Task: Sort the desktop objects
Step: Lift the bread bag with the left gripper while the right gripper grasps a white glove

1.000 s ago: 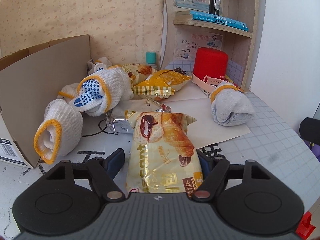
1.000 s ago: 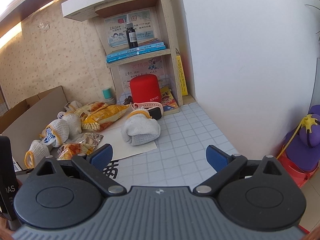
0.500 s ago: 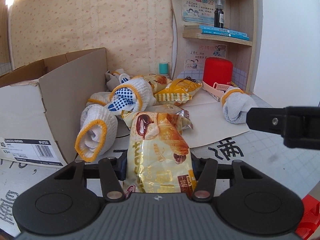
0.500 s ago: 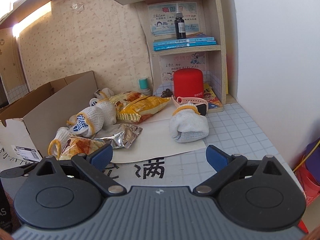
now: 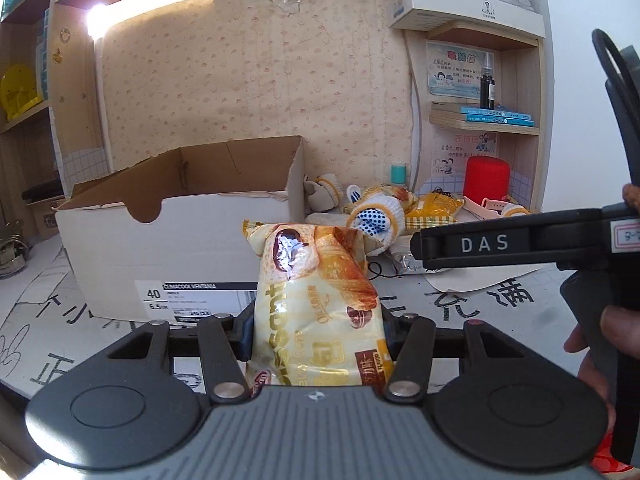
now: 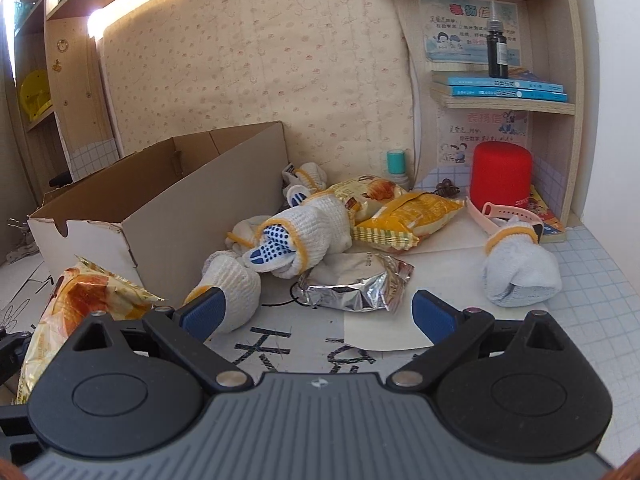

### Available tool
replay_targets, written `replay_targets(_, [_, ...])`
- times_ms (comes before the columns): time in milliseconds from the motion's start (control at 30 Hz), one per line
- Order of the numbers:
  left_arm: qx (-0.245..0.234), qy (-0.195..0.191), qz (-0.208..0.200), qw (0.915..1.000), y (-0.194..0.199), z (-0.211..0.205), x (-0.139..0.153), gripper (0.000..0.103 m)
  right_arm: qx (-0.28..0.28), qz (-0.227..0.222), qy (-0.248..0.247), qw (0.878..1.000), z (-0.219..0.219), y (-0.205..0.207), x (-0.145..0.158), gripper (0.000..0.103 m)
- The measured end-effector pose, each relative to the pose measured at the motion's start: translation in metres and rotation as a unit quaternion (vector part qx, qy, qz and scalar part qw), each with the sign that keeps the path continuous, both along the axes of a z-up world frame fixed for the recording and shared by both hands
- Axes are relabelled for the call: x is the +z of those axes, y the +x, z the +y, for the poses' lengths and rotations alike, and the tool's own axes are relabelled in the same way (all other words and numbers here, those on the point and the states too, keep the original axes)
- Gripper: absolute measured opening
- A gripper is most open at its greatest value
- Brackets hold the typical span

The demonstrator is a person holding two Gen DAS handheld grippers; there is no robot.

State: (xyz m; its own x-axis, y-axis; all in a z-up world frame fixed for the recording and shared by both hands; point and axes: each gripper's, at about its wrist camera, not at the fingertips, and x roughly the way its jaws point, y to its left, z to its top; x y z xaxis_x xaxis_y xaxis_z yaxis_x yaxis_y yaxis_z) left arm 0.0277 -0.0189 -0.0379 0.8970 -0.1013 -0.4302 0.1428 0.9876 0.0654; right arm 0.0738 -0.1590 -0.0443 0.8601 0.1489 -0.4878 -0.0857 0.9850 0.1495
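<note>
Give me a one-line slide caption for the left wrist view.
Left tool grips a croissant packet above the desk, with an open cardboard box behind.

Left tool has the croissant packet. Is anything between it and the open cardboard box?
Nothing visible blocks it. The croissant packet sits clamped in the left tool, with the cardboard box just beyond and to the left, its top open. Only its near wall must be cleared.

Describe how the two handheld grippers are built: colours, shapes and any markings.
Both share one build: a ribbed grey body flanked by two round black discs, with black linkage arms on silver pivot pins. The right gripper shows blue finger pads. Seen from the left gripper, the right one's black side bar reads "DAS" in white and carries a red-bordered label, with a black cable looped above it.
</note>
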Motion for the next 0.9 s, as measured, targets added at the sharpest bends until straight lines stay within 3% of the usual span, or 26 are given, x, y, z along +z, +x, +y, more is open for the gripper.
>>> replay_targets(200, [0.035, 0.003, 0.0, 0.9994, -0.007, 0.03, 0.0, 0.056, 0.014, 0.007, 0.001, 1.0, 0.039, 0.025, -0.002, 0.097])
replay_targets(533, [0.056, -0.02, -0.009, 0.9982, -0.004, 0.06, 0.007, 0.056, 0.0, 0.076, -0.015, 0.997, 0.066, 0.079, -0.034, 0.091])
replay_targets(667, [0.058, -0.028, -0.006, 0.9979, 0.002, 0.065, 0.009, 0.056, 0.014, 0.074, -0.031, 0.997, 0.069, 0.085, -0.044, 0.07])
replay_targets(733, [0.06, -0.032, -0.005, 0.9976, 0.003, 0.068, 0.01, 0.056, 0.007, 0.069, -0.053, 0.996, 0.071, 0.083, -0.043, 0.036])
replay_targets(800, [0.063, -0.038, -0.002, 0.9973, 0.005, 0.07, 0.011, 0.056, 0.01, 0.07, -0.036, 0.997, 0.066, 0.08, -0.041, 0.033])
replay_targets(900, [0.067, -0.04, -0.004, 0.9969, 0.008, 0.073, 0.013, 0.056, 0.022, 0.062, -0.053, 0.996, 0.065, 0.072, -0.036, 0.033])
